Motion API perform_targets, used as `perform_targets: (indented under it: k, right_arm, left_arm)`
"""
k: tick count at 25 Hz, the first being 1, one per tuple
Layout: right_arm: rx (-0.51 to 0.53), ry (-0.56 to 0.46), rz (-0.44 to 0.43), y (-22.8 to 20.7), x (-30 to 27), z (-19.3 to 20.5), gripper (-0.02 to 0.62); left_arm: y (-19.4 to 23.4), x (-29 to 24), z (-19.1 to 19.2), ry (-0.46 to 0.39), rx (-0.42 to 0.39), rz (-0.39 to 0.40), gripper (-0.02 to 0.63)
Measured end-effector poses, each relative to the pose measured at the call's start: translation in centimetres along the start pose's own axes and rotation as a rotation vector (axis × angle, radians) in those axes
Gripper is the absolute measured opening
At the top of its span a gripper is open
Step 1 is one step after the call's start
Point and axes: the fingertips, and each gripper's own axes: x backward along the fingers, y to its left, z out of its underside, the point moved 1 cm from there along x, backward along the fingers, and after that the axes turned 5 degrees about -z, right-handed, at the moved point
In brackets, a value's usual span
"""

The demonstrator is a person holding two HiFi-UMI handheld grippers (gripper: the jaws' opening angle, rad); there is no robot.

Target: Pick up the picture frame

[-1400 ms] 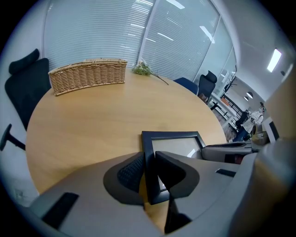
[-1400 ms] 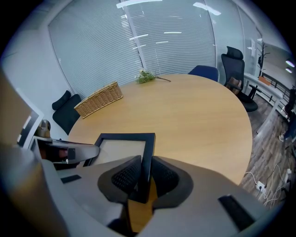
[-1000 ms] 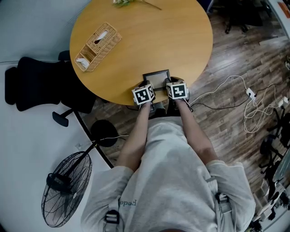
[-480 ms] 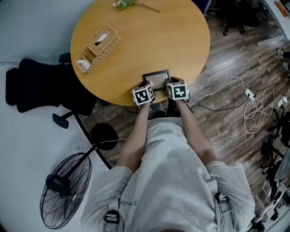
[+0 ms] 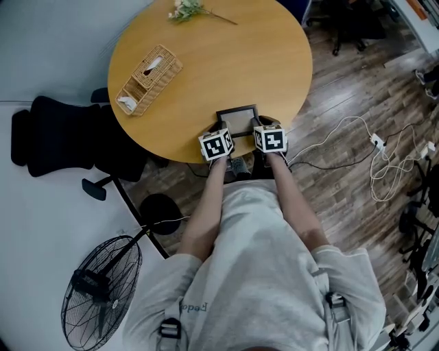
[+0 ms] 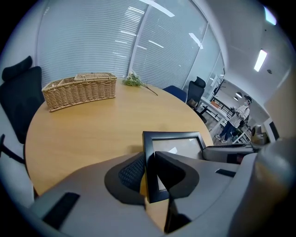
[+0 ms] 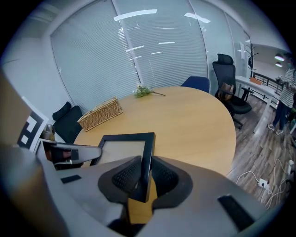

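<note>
Hardly anything has shifted since a second ago: both claws keep their hold on the picture frame (image 5: 236, 120) at the near rim of the round wooden counter (image 5: 260, 62), and it now seems a shade higher. It is a small rectangular frame with a narrow black moulding and a pale pane that catches a glint of light. Its near end sits tipped up off the counter.

The left claw (image 6: 147, 173) is nearly closed, its pads pressed on either face of the left rail. The right claw (image 7: 144, 176) pinches the right rail the same way.

Toward the counter's far left stands a woven basket (image 5: 147, 79). A white tissue pokes through its top, and something white lies in its open end compartment. A flower sprig (image 5: 186, 9) lies at the counter's far edge.
</note>
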Motion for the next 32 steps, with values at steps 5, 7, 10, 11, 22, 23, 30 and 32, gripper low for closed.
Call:
perform_targets:
  k: [5, 7, 10, 11, 22, 23, 30, 32]
  right_arm:
    - [0.01, -0.047, 0.001, 0.6, 0.9, -1.3, 0.077]
    - [0.024, -0.066, -0.003, 1.0, 1.1, -1.9, 0.077]
    - [0.039, -0.095, -0.008, 1.6, 1.6, -3.0, 0.077]
    - [0.043, -0.105, -0.01, 1.8, 1.8, -3.4, 0.077]
    - [0.131, -0.243, -0.012, 3.6, 4.8, -8.7, 0.077]
    - [0.133, -0.255, -0.012, 3.8, 5.1, -9.2, 0.077]
    - [0.13, -0.342, -0.032, 4.8, 6.7, -12.9, 0.077]
    - [0.121, -0.371, -0.035, 4.8, 7.5, -13.9, 0.077]
  left_arm:
    - [-0.2, 1.1, -1.2, -0.043, -0.022, 0.021, 0.091]
    - [0.0, 1.6, -1.9, -0.068, -0.036, 0.02, 0.091]
    - [0.1, 2.5, -3.1, -0.101, -0.049, 0.015, 0.091]
    - [0.1, 2.8, -3.5, -0.112, -0.05, 0.016, 0.091]
    - [-0.4, 6.7, -8.4, -0.269, -0.067, 0.04, 0.091]
    - [-0.3, 7.1, -8.9, -0.282, -0.07, 0.042, 0.091]
    - [-0.9, 9.9, -13.1, -0.384, -0.101, 0.056, 0.091]
    - [-1.3, 10.7, -14.1, -0.413, -0.109, 0.062, 0.091]
